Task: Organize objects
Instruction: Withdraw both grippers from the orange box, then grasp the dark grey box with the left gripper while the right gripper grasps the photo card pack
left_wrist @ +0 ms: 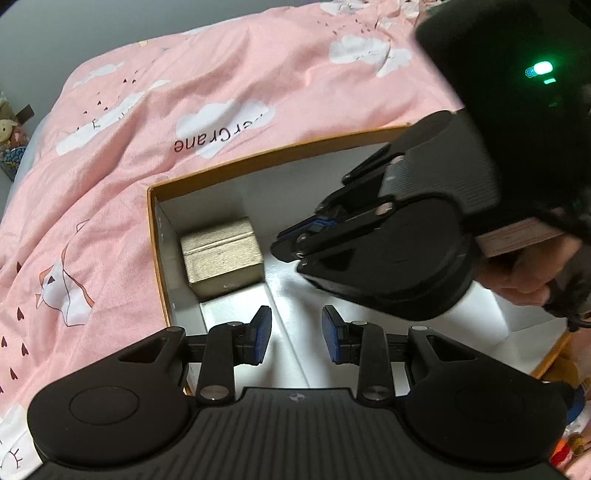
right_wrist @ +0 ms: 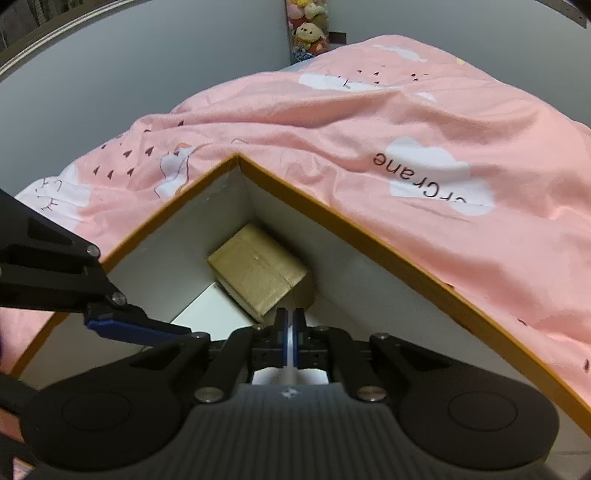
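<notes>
One gold box (left_wrist: 221,258) — tray (left_wrist: 155,236) corner.

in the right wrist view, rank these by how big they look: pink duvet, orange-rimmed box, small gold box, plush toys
1. pink duvet
2. orange-rimmed box
3. small gold box
4. plush toys

The plush toys sit far back against the wall, so their small look owes partly to distance.

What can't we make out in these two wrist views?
- Storage box: near and right parts hidden by both grippers in the left wrist view; cut off by the frame in the right wrist view.
- Right gripper: shut, with something thin and white between the pads; what it is cannot be told.
- Small tan box: faint marking on its front, too small to read.
- Left gripper: open, empty.
</notes>
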Demonstrator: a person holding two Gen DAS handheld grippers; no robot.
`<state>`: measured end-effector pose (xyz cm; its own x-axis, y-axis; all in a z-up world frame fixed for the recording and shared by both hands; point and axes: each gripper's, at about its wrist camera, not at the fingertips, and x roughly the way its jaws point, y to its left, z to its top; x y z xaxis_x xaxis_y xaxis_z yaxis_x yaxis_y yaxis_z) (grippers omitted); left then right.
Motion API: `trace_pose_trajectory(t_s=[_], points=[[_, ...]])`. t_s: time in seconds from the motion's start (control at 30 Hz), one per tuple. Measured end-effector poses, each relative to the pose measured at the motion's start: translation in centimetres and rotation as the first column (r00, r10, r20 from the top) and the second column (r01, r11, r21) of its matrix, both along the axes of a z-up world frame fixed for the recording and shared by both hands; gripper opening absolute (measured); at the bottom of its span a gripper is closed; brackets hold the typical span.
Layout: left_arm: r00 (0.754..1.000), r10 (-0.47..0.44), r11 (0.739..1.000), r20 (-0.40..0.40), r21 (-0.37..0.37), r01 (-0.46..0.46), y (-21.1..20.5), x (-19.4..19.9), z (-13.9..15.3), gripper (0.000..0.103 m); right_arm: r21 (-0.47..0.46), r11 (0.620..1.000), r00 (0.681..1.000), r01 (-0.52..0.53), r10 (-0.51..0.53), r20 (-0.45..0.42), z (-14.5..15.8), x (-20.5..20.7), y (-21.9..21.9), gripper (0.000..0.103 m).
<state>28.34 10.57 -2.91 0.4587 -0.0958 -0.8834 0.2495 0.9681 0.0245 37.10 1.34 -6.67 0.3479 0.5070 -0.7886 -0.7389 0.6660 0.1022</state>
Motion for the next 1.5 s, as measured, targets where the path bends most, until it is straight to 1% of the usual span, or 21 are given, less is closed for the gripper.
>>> trace_pose_trajectory(t_s=[0.07, 0.23, 0.33, 0.4, 0.5, 0.57, 0.63, 0.67, 0.73, 0.77, 0.8, 0.83, 0.87, 0.9, 1.0, 1.1, 1.23, 1.33, 1.4, 1.43, 1.5], points=[[1.0, -0.004, 1.0, 0.021, -0.01, 0.004, -0.4, -0.9, 0.9, 0.038, 0.008, 1.0, 1.0, 0.012, -0.012, 0.007, 1.1, -0.8, -0.9, 0.002], [0.996, -0.009, 0.999, 0.087, -0.036, 0.012, -1.7, -5.3, 4.0, 0.038, 0.003, 0.998, 0.995, 0.055, -0.055, 0.083, 4.4, -4.4, -4.0, 0.005], [0.992, 0.016, 1.0, 0.125, -0.022, -0.014, -2.2, -8.8, 5.3, 0.039, 0.044, 0.995, 0.988, 0.086, -0.091, 0.125, 6.3, -7.7, -6.9, 0.008], [0.988, 0.039, 0.999, 0.148, -0.032, -0.035, -2.4, -11.4, 5.8, 0.039, 0.067, 0.991, 0.982, 0.119, -0.127, 0.142, 7.0, -10.1, -8.9, 0.011], [0.987, 0.082, 0.996, 0.139, -0.057, -0.075, -2.9, -14.9, 5.8, 0.04, 0.094, 0.984, 0.978, 0.15, -0.161, 0.131, 7.3, -13.7, -11.4, 0.013], [0.986, 0.11, 0.991, 0.124, -0.09, -0.099, -3.2, -16.7, 5.3, 0.04, 0.123, 0.978, 0.979, 0.171, -0.182, 0.093, 7.0, -16.1, -13.0, 0.014], [0.985, 0.137, 0.984, 0.106, -0.127, -0.123, -3.5, -18.7, 4.5, 0.043, 0.143, 0.967, 0.973, 0.212, -0.223, 0.067, 6.4, -18.5, -14.3, 0.015], [0.986, 0.138, 0.982, 0.089, -0.142, -0.124, -3.7, -19.4, 4.0, 0.048, 0.153, 0.961, 0.969, 0.231, -0.242, 0.052, 5.9, -19.7, -14.9, 0.015], [0.988, 0.15, 0.973, 0.044, -0.186, -0.139, -3.8, -20.7, 2.7, 0.051, 0.166, 0.95, 0.963, 0.263, -0.269, 0.014, 4.9, -21.6, -15.8, 0.015], [0.988, 0.156, 0.966, 0.019, -0.211, -0.149, -3.8, -21.2, 2.0, 0.057, 0.17, 0.946, 0.96, 0.277, -0.278, -0.016, 4.3, -22.6, -16.3, 0.015], [0.987, 0.162, 0.959, -0.009, -0.234, -0.16, -3.6, -21.5, 1.2, 0.061, 0.171, 0.941, 0.956, 0.292, -0.288, -0.047, 3.7, -23.4, -16.7, 0.02], [0.983, 0.181, 0.95, -0.031, -0.254, -0.183, -3.3, -21.7, 0.3, 0.062, 0.173, 0.935, 0.95, 0.31, -0.3, -0.082, 3.1, -24.2, -17.2, 0.03], [0.977, 0.206, 0.94, -0.045, -0.269, -0.211, -3.1, -22.0, -0.4, 0.063, 0.175, 0.928, 0.943, 0.329, -0.313, -0.114, 2.6, -24.8, -17.6, 0.035], [0.973, 0.225, 0.931, -0.059, -0.282, -0.232, -2.9, -22.1, -1.0, 0.067, 0.177, 0.923, 0.938, 0.341, -0.321, -0.134, 2.1, -25.3, -18.0, 0.04], [0.956, 0.272, 0.904, -0.107, -0.313, -0.292, -2.3, -22.1, -2.8, 0.071, 0.168, 0.914, 0.921, 0.37, -0.336, -0.198, 0.7, -26.0, -18.6, 0.041], [0.949, 0.284, 0.881, -0.135, -0.355, -0.314, -1.9, -22.3, -3.9, 0.075, 0.167, 0.91, 0.911, 0.379, -0.335, -0.241, -0.3, -26.0, -18.7, 0.041], [0.935, 0.298, 0.844, -0.19, -0.404, -0.351, -1.7, -21.9, -5.3, 0.079, 0.185, 0.911, 0.914, 0.368, -0.318, -0.253, -0.7, -25.7, -18.5, 0.042], [0.933, 0.285, 0.831, -0.222, -0.428, -0.356, -2.1, -21.8, -6.0, 0.084, 0.173, 0.922, 0.925, 0.346, -0.304, -0.229, -0.6, -25.6, -17.9, 0.043], [0.933, 0.281, 0.831, -0.224, -0.431, -0.353, -2.3, -21.6, -6.5, 0.089, 0.163, 0.929, 0.932, 0.333, -0.298, -0.207, -0.6, -25.5, -17.5, 0.043], [0.933, 0.283, 0.83, -0.223, -0.43, -0.355, -2.4, -21.5, -6.6, 0.089, 0.157, 0.933, 0.936, 0.325, -0.294, -0.193, -0.6, -25.6, -17.3, 0.043], [0.93, 0.292, 0.827, -0.221, -0.43, -0.362, -2.8, -21.6, -6.3, 0.082, 0.135, 0.941, 0.944, 0.31, -0.288, -0.16, -0.7, -25.7, -17.0, 0.041]])
